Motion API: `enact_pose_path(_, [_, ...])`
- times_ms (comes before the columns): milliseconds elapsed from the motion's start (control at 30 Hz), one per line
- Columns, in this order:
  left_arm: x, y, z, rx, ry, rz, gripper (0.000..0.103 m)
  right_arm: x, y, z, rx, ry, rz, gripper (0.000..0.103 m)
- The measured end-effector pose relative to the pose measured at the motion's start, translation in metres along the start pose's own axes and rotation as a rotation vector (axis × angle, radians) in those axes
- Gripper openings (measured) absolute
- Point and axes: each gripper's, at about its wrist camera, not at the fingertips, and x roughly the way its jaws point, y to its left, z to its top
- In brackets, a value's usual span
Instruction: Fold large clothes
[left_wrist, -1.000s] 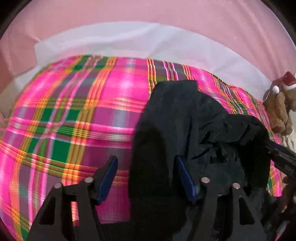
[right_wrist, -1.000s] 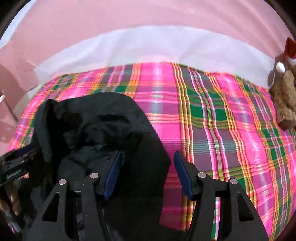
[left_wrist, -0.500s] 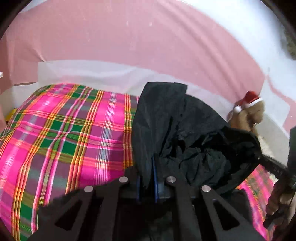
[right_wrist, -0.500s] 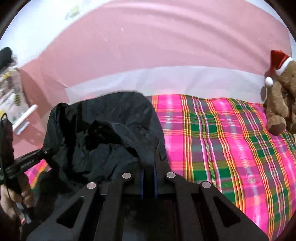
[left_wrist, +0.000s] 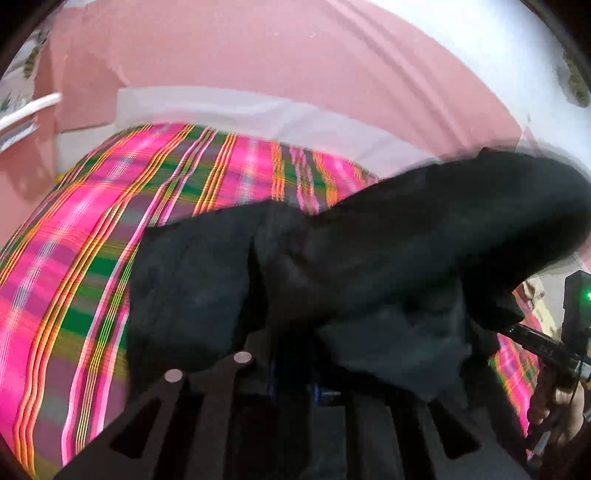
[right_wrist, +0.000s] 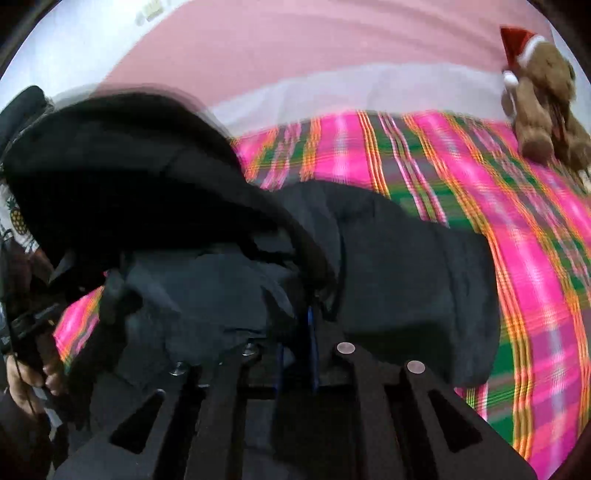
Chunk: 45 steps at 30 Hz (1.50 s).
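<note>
A large black garment (left_wrist: 369, 266) hangs bunched between both grippers above a pink plaid bedspread (left_wrist: 92, 240). My left gripper (left_wrist: 295, 384) is shut on one edge of the cloth, which drapes over its fingers. My right gripper (right_wrist: 295, 354) is shut on another edge of the same black garment (right_wrist: 399, 266). Part of the cloth billows up on the side toward the other gripper. In each view the other gripper shows at the frame edge, in the left wrist view (left_wrist: 546, 350) and in the right wrist view (right_wrist: 26, 325). Both views are motion-blurred.
The plaid bedspread (right_wrist: 517, 240) covers a bed with a white sheet (left_wrist: 258, 114) at its far end, against a pink wall (left_wrist: 295, 48). A brown teddy bear with a Santa hat (right_wrist: 539, 96) sits at the bed's far right.
Both grippers closed on the black garment, then lifted it. Now the cloth is stretched and billowing between them, with fast motion blur.
</note>
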Motion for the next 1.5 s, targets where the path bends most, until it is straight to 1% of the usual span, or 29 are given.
enact_pose_path(67, [-0.009,0.008,-0.016,-0.007,0.028,0.005,0.015,-0.003,-0.006,-0.013,0.022,0.022,0.001,0.016])
enact_pose_path(100, [-0.012,0.010,-0.022,-0.010,0.034,0.009,0.018,-0.008,-0.009,-0.021,0.037,0.030,0.010,0.019])
enact_pose_path(133, [-0.018,0.013,-0.028,-0.014,0.039,0.020,0.023,-0.011,-0.011,-0.027,0.049,0.034,0.017,0.019])
enact_pose_path(167, [-0.024,0.015,-0.035,-0.017,0.040,0.022,0.025,-0.016,-0.013,-0.031,0.062,0.038,0.021,0.023])
enact_pose_path(200, [-0.030,0.016,-0.039,-0.019,0.039,0.020,0.026,-0.021,-0.013,-0.034,0.069,0.038,0.022,0.028])
enact_pose_path(233, [-0.035,0.017,-0.042,-0.019,0.035,0.021,0.027,-0.026,-0.014,-0.036,0.081,0.031,0.028,0.032])
enact_pose_path(267, [-0.039,0.017,-0.042,-0.018,0.027,0.026,0.028,-0.030,-0.014,-0.037,0.091,0.026,0.036,0.036])
enact_pose_path(333, [-0.046,0.012,-0.035,-0.018,0.002,0.018,0.032,-0.037,-0.011,-0.031,0.107,0.008,0.063,0.037])
enact_pose_path(367, [-0.048,0.009,-0.031,-0.017,-0.011,0.002,0.039,-0.036,-0.009,-0.025,0.111,-0.002,0.077,0.037])
enact_pose_path(433, [-0.046,-0.004,-0.017,-0.004,-0.041,-0.021,0.048,-0.031,0.001,-0.011,0.114,-0.017,0.117,0.039])
enact_pose_path(500, [-0.036,-0.016,-0.005,0.009,-0.053,-0.042,0.049,-0.016,0.006,-0.004,0.132,-0.007,0.130,0.040])
enact_pose_path(567, [-0.017,-0.026,0.001,0.024,-0.026,-0.083,0.049,0.004,0.010,0.000,0.154,0.027,0.129,0.040])
enact_pose_path(600, [-0.007,-0.029,0.000,0.032,-0.004,-0.088,0.049,0.018,0.012,-0.003,0.150,0.063,0.114,0.040])
enact_pose_path(700, [0.035,-0.029,-0.024,0.043,0.120,-0.045,0.049,0.047,0.010,-0.023,0.160,0.154,0.071,0.040])
enact_pose_path(733, [0.046,-0.025,-0.035,0.040,0.142,-0.039,0.049,0.056,0.008,-0.033,0.160,0.180,0.063,0.040])
enact_pose_path(767, [0.050,-0.022,-0.042,0.039,0.136,-0.045,0.049,0.060,0.004,-0.039,0.162,0.183,0.065,0.040])
enact_pose_path(833, [0.050,-0.020,-0.046,0.044,0.121,-0.048,0.049,0.061,0.005,-0.044,0.140,0.167,0.058,0.040])
enact_pose_path(967, [0.044,-0.024,-0.043,0.059,0.150,-0.020,0.049,0.054,0.015,-0.038,0.084,0.186,0.006,0.040])
enact_pose_path(1000, [0.038,-0.027,-0.041,0.059,0.158,-0.018,0.049,0.043,0.017,-0.036,0.074,0.170,-0.003,0.040])
enact_pose_path(1033, [0.028,-0.026,-0.038,0.053,0.153,-0.030,0.049,0.029,0.018,-0.032,0.064,0.135,0.005,0.040])
enact_pose_path(1100, [0.009,-0.025,-0.030,0.054,0.111,-0.050,0.049,0.004,0.022,-0.021,0.039,0.061,0.009,0.040])
enact_pose_path(1167, [-0.004,-0.023,-0.010,0.067,0.044,-0.024,0.049,-0.012,0.025,-0.002,0.007,-0.013,-0.012,0.040])
enact_pose_path(1233, [-0.002,-0.019,0.011,0.069,-0.006,0.007,0.051,-0.013,0.027,0.016,-0.018,-0.048,-0.012,0.040])
enact_pose_path(1300, [0.014,-0.008,0.023,0.042,-0.009,0.039,0.052,-0.003,0.027,0.029,-0.030,-0.063,-0.018,0.040])
enact_pose_path(1333, [0.025,-0.002,0.024,0.028,0.005,0.068,0.052,0.003,0.023,0.033,-0.031,-0.061,-0.029,0.040])
enact_pose_path(1400, [0.049,0.014,0.018,-0.005,0.067,0.108,0.052,0.027,0.012,0.034,-0.016,-0.011,-0.067,0.040])
enact_pose_path(1433, [0.058,0.020,0.010,-0.014,0.089,0.107,0.052,0.041,0.005,0.027,-0.009,0.026,-0.094,0.040])
enact_pose_path(1467, [0.061,0.023,0.002,-0.013,0.089,0.100,0.053,0.048,-0.001,0.024,-0.006,0.053,-0.108,0.040])
enact_pose_path(1500, [0.062,0.025,-0.004,-0.010,0.080,0.091,0.053,0.058,-0.010,0.017,0.012,0.080,-0.092,0.041])
